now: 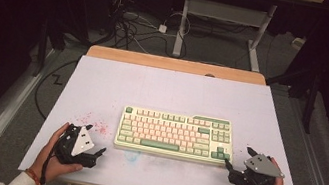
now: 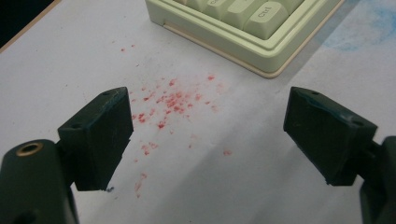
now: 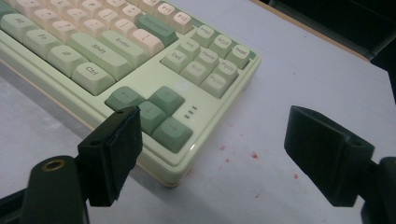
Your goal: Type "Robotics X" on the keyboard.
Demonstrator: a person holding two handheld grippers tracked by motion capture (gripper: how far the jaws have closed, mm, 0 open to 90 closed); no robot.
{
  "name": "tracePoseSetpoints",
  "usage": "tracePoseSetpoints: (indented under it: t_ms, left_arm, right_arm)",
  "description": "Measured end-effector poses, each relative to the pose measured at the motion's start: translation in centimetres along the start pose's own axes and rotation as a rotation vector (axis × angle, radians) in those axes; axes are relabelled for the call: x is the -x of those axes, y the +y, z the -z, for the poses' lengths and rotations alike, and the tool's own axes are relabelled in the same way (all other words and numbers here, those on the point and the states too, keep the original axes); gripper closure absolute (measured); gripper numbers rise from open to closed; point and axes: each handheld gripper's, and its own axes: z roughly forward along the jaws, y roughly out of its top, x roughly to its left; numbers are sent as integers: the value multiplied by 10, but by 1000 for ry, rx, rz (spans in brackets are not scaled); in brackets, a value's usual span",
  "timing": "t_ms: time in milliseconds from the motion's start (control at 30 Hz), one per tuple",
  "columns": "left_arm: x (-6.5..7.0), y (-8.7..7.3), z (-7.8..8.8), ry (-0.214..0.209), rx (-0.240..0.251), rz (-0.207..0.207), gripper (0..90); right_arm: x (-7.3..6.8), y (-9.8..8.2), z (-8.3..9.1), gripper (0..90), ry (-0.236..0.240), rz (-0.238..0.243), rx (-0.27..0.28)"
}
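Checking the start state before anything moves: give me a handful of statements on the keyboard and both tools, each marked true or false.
1. The left tool stands open over red specks. True.
2. The right tool is clamped on the keyboard. False: its jaws are apart, holding nothing, at the keyboard's near right corner.
3. The keyboard lies flat on the white table top. True.
4. The keyboard is black. False: pale green case with pink and green keys.
5. A mug stands beside the keyboard. False: none is there.

Left gripper [image 2: 208,135]: jaws wide apart above the white table surface [image 2: 56,60]. Red specks [image 2: 170,105] lie between them. Keyboard [image 2: 243,28] corner sits beyond, untouched.
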Motion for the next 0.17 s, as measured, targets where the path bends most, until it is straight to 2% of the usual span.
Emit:
tracePoseSetpoints:
  t_ms: [167]
  left_arm:
    - [-2, 0, -2, -1, -6, 15, 147]
  right_arm:
    - [1, -1, 0, 194, -3, -7, -4]
